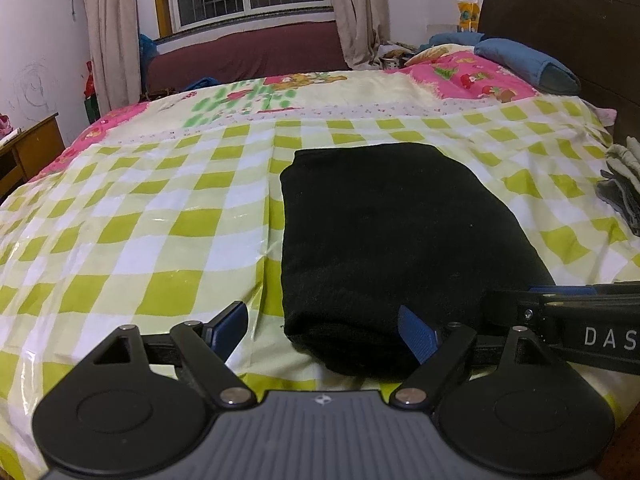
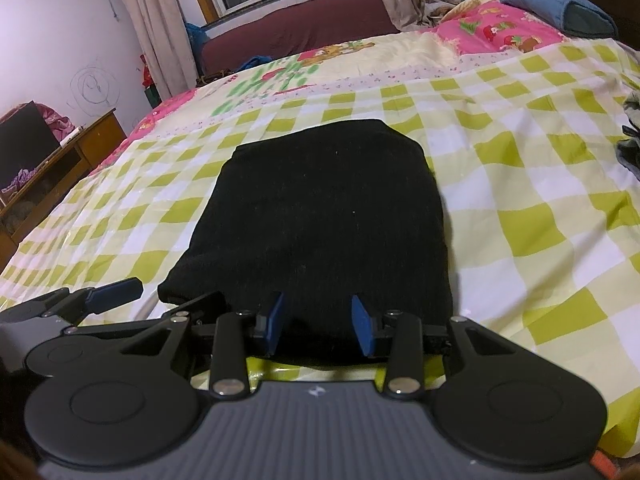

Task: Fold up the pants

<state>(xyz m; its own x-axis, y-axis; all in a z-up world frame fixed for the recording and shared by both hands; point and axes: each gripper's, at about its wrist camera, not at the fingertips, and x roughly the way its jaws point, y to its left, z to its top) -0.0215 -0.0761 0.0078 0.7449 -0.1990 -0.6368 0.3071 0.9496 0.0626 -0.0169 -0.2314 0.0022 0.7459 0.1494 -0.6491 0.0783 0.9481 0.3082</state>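
Note:
The black pants (image 1: pixel 384 236) lie folded into a thick rectangle on the green-and-white checked bed cover (image 1: pixel 132 224). My left gripper (image 1: pixel 324 330) is open at the folded stack's near left corner, its right finger over the cloth and its left finger over the cover. My right gripper (image 2: pixel 320 322) is open at the near edge of the pants (image 2: pixel 320 216), with both blue pads over the black cloth. The left gripper's finger shows in the right wrist view (image 2: pixel 116 292) beside the pants. The right gripper's body shows in the left wrist view (image 1: pixel 580 320).
A grey garment (image 1: pixel 622 188) lies at the bed's right edge. A blue pillow (image 1: pixel 528 64) and a dark headboard (image 1: pixel 568 32) are at the back right. A wooden desk (image 2: pixel 60 160) stands left of the bed. A maroon sofa (image 1: pixel 248 52) sits under the window.

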